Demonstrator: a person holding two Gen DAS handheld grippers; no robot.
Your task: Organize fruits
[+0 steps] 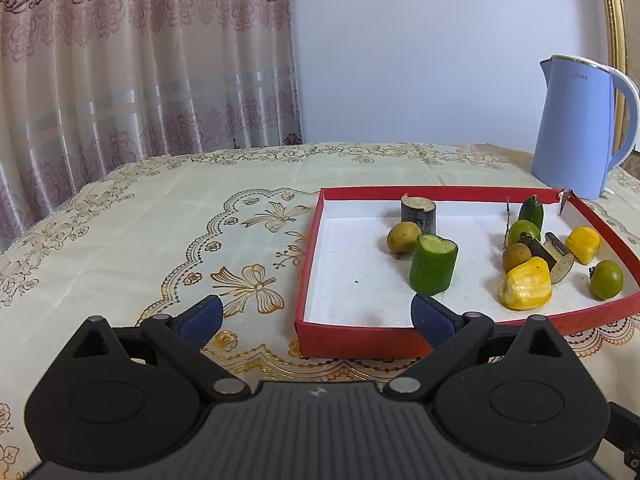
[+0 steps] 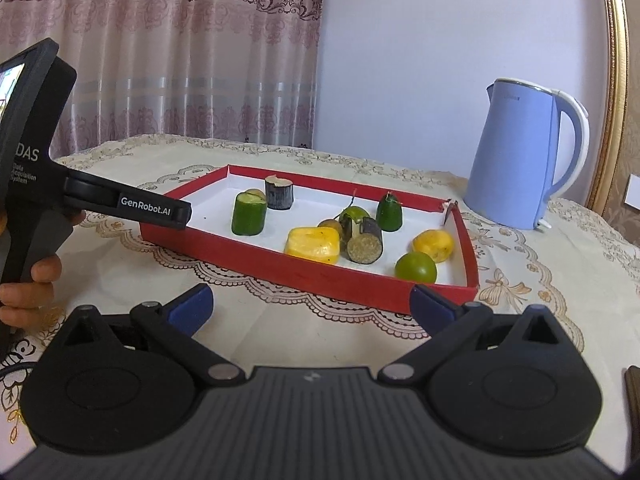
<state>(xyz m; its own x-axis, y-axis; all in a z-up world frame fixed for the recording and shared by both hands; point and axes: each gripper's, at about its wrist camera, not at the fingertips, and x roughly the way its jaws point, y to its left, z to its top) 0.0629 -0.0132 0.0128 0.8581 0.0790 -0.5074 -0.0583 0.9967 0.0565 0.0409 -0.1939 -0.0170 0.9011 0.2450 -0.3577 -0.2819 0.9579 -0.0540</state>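
The red tray (image 1: 472, 192) serves as the landmark: a shallow red-walled box with a white floor, on the patterned tablecloth (image 1: 160, 216), with a blue kettle (image 1: 576, 128) standing just beyond its far right corner.

The left gripper (image 1: 316, 312) points down at a slant toward the tray's near left corner, its jaws spread wide and holding nothing. One blue pad hangs over the cloth outside the tray; the other reaches over the near wall. In the right wrist view a hand (image 2: 28, 280) grips this tool's handle, and its finger rests at the tray's left wall. The right gripper (image 2: 310, 300) sits back from the tray's near wall, over the cloth, jaws likewise wide and empty.

Inside the tray I count:
- two cucumber pieces: a larger cut cucumber (image 1: 434, 264) standing upright near the left gripper's inner pad, just beyond it and not touched, and a smaller cucumber end (image 1: 532, 210) at the far wall;
- two yellow chunks (image 1: 526, 284);
- two dark-skinned cut cylinders (image 1: 418, 210);
- two green round fruits (image 1: 607, 280);
- two small brownish fruits (image 1: 403, 238).

All fruit lies within the tray's walls, most clustered toward its right half.
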